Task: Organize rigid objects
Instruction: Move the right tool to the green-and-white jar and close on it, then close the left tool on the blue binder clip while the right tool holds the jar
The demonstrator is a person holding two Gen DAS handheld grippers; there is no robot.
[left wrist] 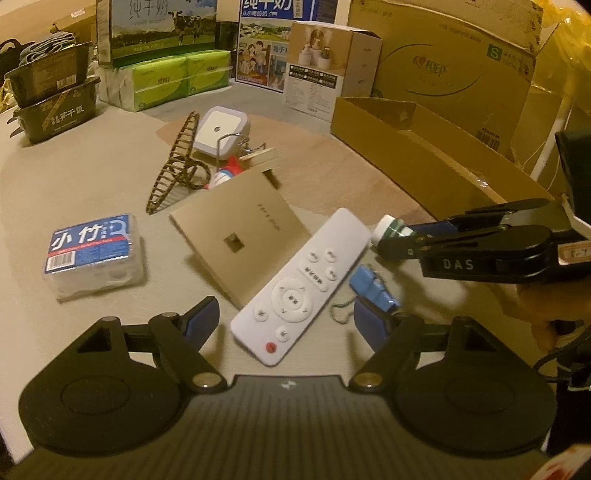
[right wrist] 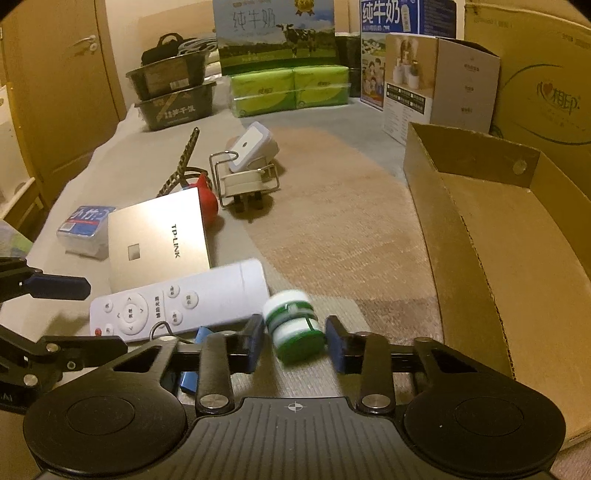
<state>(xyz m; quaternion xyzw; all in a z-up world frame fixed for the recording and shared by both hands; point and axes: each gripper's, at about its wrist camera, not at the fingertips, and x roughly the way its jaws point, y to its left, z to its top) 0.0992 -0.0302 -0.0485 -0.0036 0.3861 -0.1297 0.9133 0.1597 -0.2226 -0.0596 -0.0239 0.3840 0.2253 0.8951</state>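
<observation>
A small white-and-green bottle is pinched between the blue pads of the right gripper, just beside the top end of the white remote control. "DAS" is read on that gripper's side in the left wrist view. The remote lies on the table, between the spread fingers of the left gripper, nothing being gripped there. A blue tag on a bead chain is seen just beside the remote. Under the remote's top edge a gold panel marked "TP-LINK" is propped. Further left, a floss-pick box labelled "小竹" is seen. An open cardboard tray stands to the right. At the back, cartons printed "纯牛奶" are stacked on green tissue packs.
</observation>
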